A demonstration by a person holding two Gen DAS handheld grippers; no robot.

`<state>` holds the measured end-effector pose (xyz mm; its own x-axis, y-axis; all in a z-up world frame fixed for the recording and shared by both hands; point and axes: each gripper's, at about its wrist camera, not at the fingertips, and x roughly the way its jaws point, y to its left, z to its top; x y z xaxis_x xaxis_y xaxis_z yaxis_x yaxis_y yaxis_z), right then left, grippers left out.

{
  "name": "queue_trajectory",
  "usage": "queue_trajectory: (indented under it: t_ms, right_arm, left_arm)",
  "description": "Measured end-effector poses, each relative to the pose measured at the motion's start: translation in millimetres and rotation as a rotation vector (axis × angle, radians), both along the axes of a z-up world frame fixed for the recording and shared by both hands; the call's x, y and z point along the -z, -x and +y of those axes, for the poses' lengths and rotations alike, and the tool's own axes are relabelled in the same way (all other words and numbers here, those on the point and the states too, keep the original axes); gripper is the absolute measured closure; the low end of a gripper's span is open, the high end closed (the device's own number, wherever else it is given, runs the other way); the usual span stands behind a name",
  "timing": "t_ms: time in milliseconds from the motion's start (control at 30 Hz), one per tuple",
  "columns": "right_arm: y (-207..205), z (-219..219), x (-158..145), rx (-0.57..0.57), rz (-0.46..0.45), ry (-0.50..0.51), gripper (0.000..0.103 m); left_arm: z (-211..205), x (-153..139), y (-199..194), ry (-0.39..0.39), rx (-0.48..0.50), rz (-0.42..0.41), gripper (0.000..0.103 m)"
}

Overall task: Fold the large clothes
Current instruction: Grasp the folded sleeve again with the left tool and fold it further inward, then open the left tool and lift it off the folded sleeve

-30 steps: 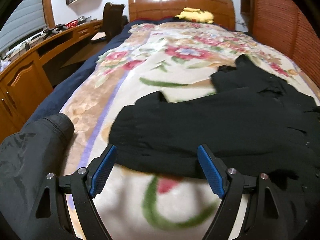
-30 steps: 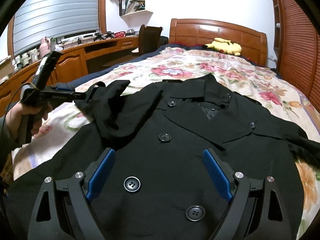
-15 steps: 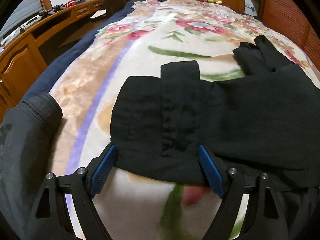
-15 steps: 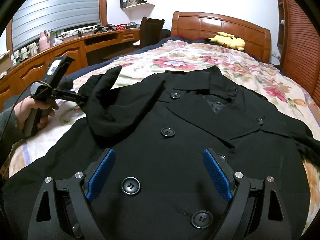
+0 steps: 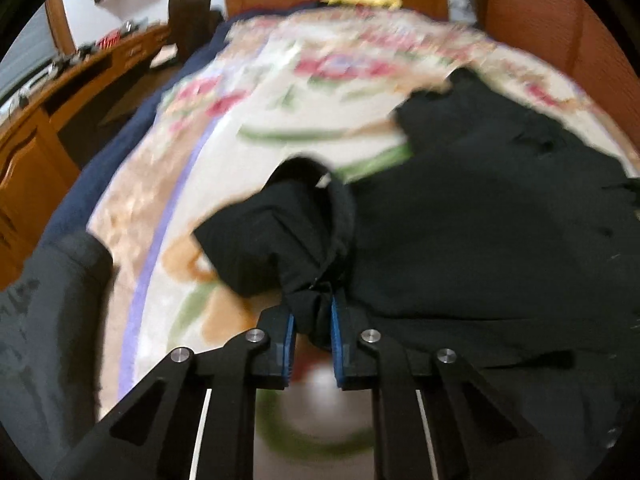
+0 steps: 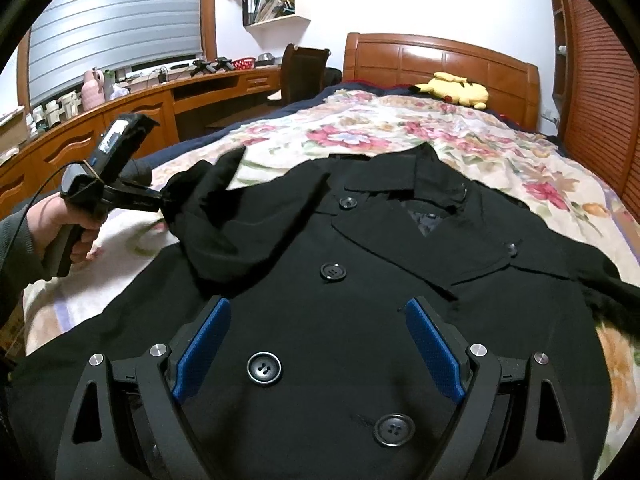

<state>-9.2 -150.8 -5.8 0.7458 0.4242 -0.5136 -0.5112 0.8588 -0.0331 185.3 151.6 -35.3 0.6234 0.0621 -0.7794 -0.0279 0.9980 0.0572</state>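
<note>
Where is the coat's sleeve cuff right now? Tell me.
Left of the coat in the right wrist view, the sleeve cuff sits pinched between the closing left tongs, above the flowered blanket.

The bed [image 6: 440,56] has a brown wooden headboard and is spread with a cream blanket [image 6: 400,140] printed with red and pink flowers, green stems and a purple stripe down one side. A dark blue cover [image 6: 188,148] shows under the blanket along the desk-side edge. A black buttoned coat [image 6: 360,300] lies front up across the near part of the blanket, collar toward the headboard, one sleeve [image 6: 216,216] raised off the blanket at the desk side. A yellow plush toy [image 6: 456,88] lies by the headboard, probably on the pillow end, though the bedding beneath it is hard to make out.
</note>
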Motion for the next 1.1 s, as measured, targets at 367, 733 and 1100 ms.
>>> queue_trajectory:
  t_ms: [367,733,1100]
  right_arm:
    - [4,-45,-7,0.103,-0.022,-0.028,0.013]
    - [17,-96,-9,0.234,-0.031,-0.077,0.013]
    - [20,-85,-12,0.233,-0.031,-0.076,0.013]
  left_arm:
    - [-121,-83,38,0.012,0.207,-0.222,0.088]
    - [-192,-92,60,0.047,0.348,-0.255,0.072]
    - [-188,-72,106,0.051,0.335,-0.331,0.02]
